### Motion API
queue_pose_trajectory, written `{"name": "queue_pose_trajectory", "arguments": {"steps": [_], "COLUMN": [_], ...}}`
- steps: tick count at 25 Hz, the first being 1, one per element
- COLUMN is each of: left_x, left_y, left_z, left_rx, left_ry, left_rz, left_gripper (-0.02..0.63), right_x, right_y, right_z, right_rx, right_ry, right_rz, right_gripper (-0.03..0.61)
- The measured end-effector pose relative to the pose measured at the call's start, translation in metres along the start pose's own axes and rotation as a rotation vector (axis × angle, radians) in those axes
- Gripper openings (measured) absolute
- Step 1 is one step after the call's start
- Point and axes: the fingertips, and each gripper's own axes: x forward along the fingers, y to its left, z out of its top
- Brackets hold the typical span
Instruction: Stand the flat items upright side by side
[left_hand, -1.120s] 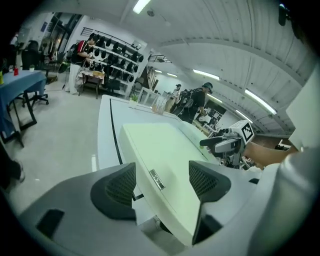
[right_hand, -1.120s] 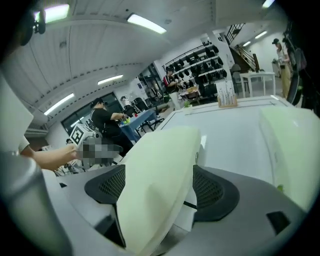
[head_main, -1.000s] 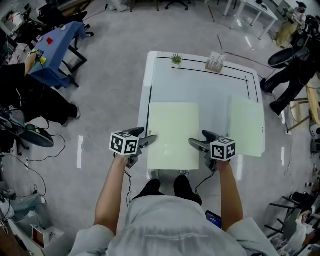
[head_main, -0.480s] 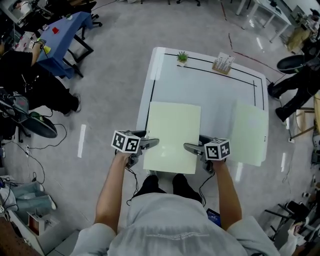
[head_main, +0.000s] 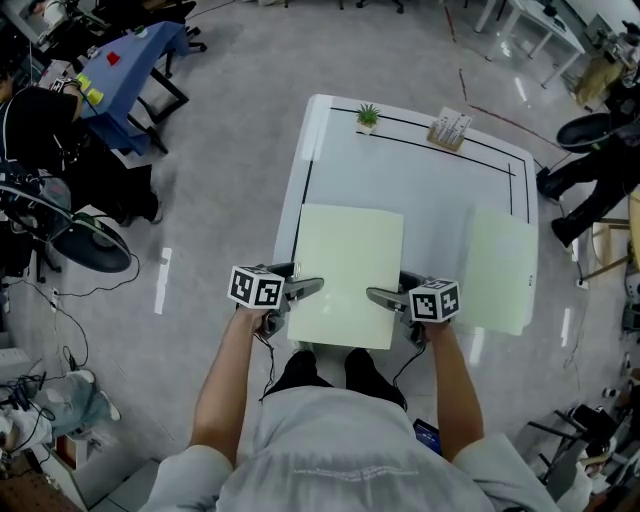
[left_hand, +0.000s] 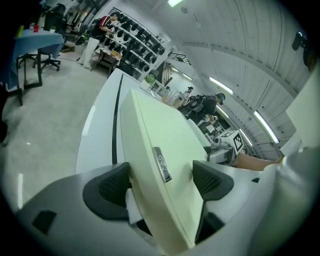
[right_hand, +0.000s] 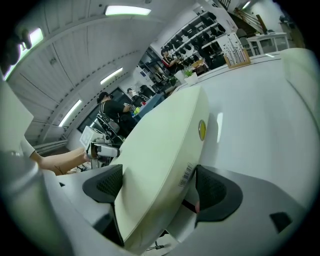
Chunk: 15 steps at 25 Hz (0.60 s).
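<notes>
A pale green flat item (head_main: 345, 275) lies on the white table (head_main: 420, 180), its near edge over the table's front edge. My left gripper (head_main: 305, 290) is at its near left corner and my right gripper (head_main: 378, 296) at its near right corner. In the left gripper view the item (left_hand: 155, 130) runs between the wide-spread pads of that gripper (left_hand: 162, 182). The right gripper view shows the same: the item (right_hand: 160, 135) sits inside that gripper (right_hand: 160, 185). Both pairs of jaws have just been opening, the item still between them. A second pale green item (head_main: 497, 268) lies flat at the right.
A small potted plant (head_main: 368, 117) and a card holder (head_main: 452, 128) stand at the table's far edge, behind a black line. A blue table (head_main: 130, 60), chairs and seated people are off to the left. More furniture stands at the right.
Both grippers have come down a little with the centre item, whose near edge now reaches past the table's front edge. The two grippers stand slightly closer together.
</notes>
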Motion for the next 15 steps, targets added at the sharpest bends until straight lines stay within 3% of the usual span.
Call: {"name": "queue_pose_trajectory", "arguments": {"steps": [7, 12, 15], "left_x": [-0.002, 0.005, 0.005], "left_y": [-0.004, -0.014, -0.012], "left_z": [0.001, 0.0, 0.002], "left_rx": [-0.006, 0.048, 0.075], "left_ry": [-0.069, -0.081, -0.099], "left_rz": [0.002, 0.001, 0.017], "left_gripper": [0.399, 0.402, 0.402], "right_x": [-0.003, -0.008, -0.01], "right_y": [0.0, -0.019, -0.02], "right_z": [0.009, 0.031, 0.035], "right_rx": [0.032, 0.206, 0.281], "right_ry": [-0.099, -0.24, -0.261], "right_rz": [0.016, -0.011, 0.048], "right_gripper": [0.446, 0.446, 0.446]}}
